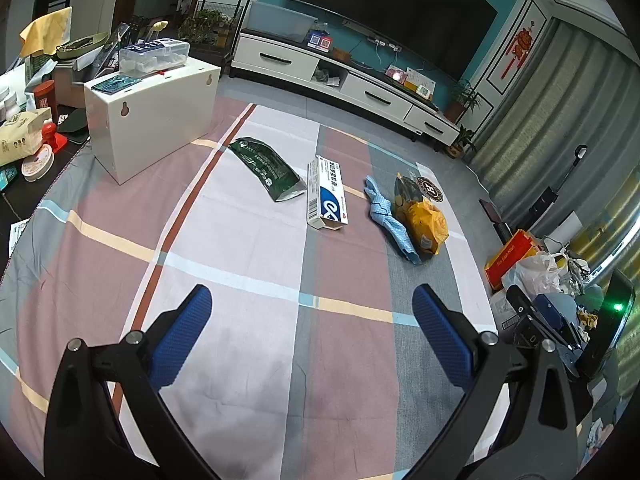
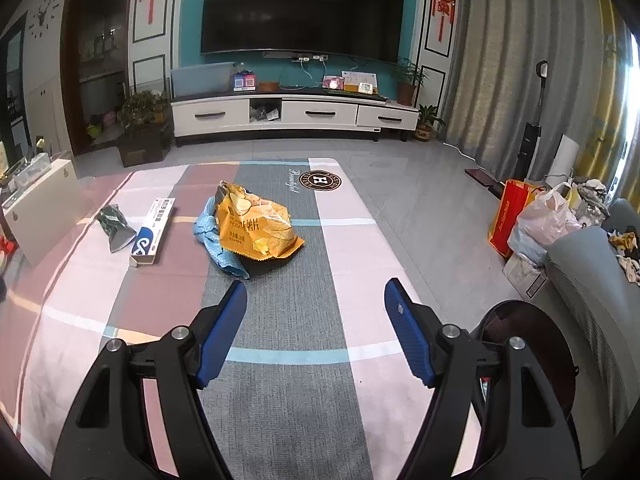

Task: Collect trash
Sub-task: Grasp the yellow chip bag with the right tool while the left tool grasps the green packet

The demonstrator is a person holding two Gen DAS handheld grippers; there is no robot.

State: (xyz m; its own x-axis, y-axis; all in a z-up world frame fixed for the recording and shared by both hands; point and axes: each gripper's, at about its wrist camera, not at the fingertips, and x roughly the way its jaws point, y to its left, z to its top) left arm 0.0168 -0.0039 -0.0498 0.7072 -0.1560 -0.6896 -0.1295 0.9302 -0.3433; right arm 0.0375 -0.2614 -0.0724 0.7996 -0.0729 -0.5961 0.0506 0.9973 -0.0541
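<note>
Trash: 4 pieces on the plaid tablecloth (image 1: 248, 248), laid in a rough row. Green foil pouch (image 1: 266, 168) sits furthest toward the white box (image 1: 152, 120), open end facing the carton. White-and-blue carton (image 1: 326, 194) lies flat just beside the pouch, apart from it. Crumpled blue cloth (image 1: 386, 216) is next along, touching the yellow chip bag (image 1: 422, 220), which rests partly on it. In the right wrist view the yellow chip bag (image 2: 256, 226) is straight ahead with the blue cloth (image 2: 218, 240) poking out from under its left side; carton (image 2: 154, 228) and green pouch (image 2: 114, 226) are further left.

Left gripper (image 1: 312, 300): blue pads spread wide, nothing between them, hanging over bare cloth well short of the carton.

Right gripper (image 2: 316, 292): jaws part open, narrower than the left pair, nothing held; left finger tip is near the lower corner of the blue cloth, can't tell if touching. Neither tool grips any trash.

Off the table to the right on the floor: red paper bag (image 2: 510, 216) and white plastic bag (image 2: 544, 220), side by side
</note>
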